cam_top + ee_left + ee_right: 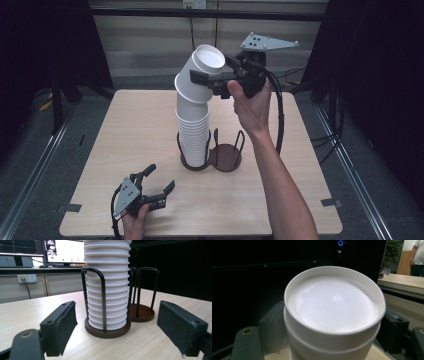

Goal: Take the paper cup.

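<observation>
A pale wooden table [130,130] was ringed by dark curtains [45,40], with monitors [37,250] behind. White cups [194,135] were stacked upside down in a dark wire holder [225,156] at mid-table. The tilted top cup [206,67] was gripped by the right gripper [212,82]. The left gripper [159,181] was held wide, near the front edge.

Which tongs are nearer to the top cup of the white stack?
Right. The right tongs are closed on the top cup, tilting it. The left tongs rest open, low near the table's front edge.
</observation>
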